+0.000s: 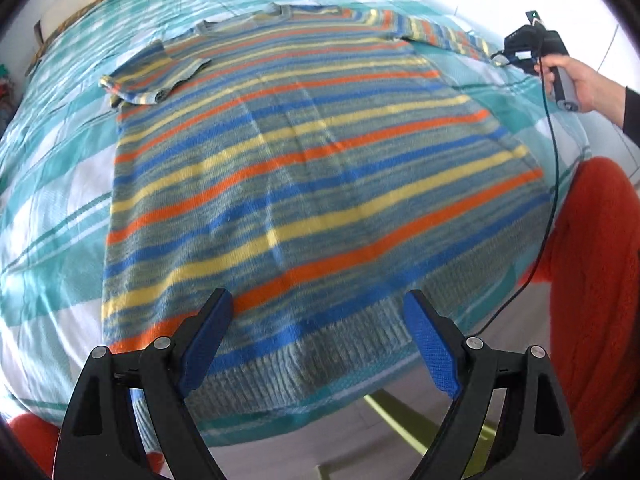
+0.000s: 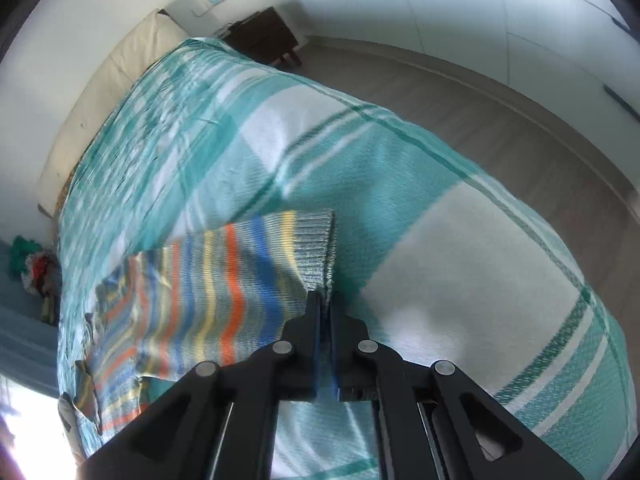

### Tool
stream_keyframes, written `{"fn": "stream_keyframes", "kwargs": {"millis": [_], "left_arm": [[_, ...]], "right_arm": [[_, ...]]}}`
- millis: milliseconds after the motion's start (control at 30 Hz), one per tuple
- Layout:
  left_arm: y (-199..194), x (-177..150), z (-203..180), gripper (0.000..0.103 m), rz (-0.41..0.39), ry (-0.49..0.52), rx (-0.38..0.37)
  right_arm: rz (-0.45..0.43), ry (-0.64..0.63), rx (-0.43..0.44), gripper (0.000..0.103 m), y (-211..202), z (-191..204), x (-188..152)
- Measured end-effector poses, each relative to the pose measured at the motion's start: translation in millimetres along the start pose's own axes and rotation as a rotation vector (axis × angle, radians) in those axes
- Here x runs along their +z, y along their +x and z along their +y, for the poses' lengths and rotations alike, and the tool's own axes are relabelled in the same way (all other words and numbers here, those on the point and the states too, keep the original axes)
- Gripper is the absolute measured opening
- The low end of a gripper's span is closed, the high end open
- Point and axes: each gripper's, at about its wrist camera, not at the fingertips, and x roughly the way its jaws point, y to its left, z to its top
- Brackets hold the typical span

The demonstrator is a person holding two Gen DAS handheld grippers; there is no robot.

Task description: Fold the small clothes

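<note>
A striped knit sweater [image 1: 304, 168] in blue, orange, yellow and grey lies flat on the bed, hem toward me. Its left sleeve [image 1: 156, 76] is folded in over the body. My left gripper [image 1: 318, 340] is open above the ribbed hem, touching nothing. My right gripper [image 2: 326, 300] is shut on the ribbed cuff of the right sleeve [image 2: 224, 276], holding it stretched out to the side. In the left wrist view the right gripper [image 1: 520, 50] shows at the far right, at the end of that sleeve [image 1: 444, 36].
The bed has a teal and white checked cover [image 2: 420, 232]. A beige headboard [image 2: 120, 72] and a dark bedside table [image 2: 264, 36] stand at the far end. Wooden floor [image 2: 500, 112] lies beyond the bed. My orange-clad leg [image 1: 592, 280] and a black cable [image 1: 552, 160] are at the right.
</note>
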Motion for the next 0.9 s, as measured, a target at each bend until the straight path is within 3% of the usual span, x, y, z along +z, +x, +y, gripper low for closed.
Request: {"fn": "stream_keyframes", "kwargs": {"millis": [167, 367, 433, 533, 633, 733, 800, 900], "left_arm": [[2.9, 0.1, 2.3, 0.088, 0.004, -0.003, 0.007], [-1.0, -1.1, 7.5, 0.088, 0.003, -0.022, 0.031], [-5.2, -0.8, 10.9, 0.088, -0.001, -0.040, 0.033], [-13.1, 1.7, 14.3, 0.088, -0.006, -0.072, 0.017], [-27.4, 6.0, 17.1, 0.088, -0.018, -0.101, -0.005], [-54.4, 11.4, 26.0, 0.088, -0.036, -0.131, -0.023], [-75.3, 14.8, 37.4, 0.090, -0.050, -0.147, -0.025], [-110.8, 29.0, 62.1, 0.096, -0.104, -0.177, -0.004]], "right_arm": [[0.015, -0.080, -0.056, 0.002, -3.7, 4.4, -2.8], [0.046, -0.012, -0.011, 0.001, -8.8, -15.1, 1.5], [0.021, -0.016, -0.013, 0.011, -22.2, -13.6, 0.7], [-0.016, -0.137, 0.011, 0.012, -36.5, 12.6, -4.2], [0.025, -0.247, 0.082, 0.024, -24.6, 39.0, -14.5], [0.120, -0.284, -0.003, 0.027, 5.6, 35.1, -30.3], [0.077, -0.269, -0.023, 0.015, 0.9, 26.0, -35.9], [0.001, -0.359, -0.150, 0.021, -30.0, 39.4, -54.3]]}}
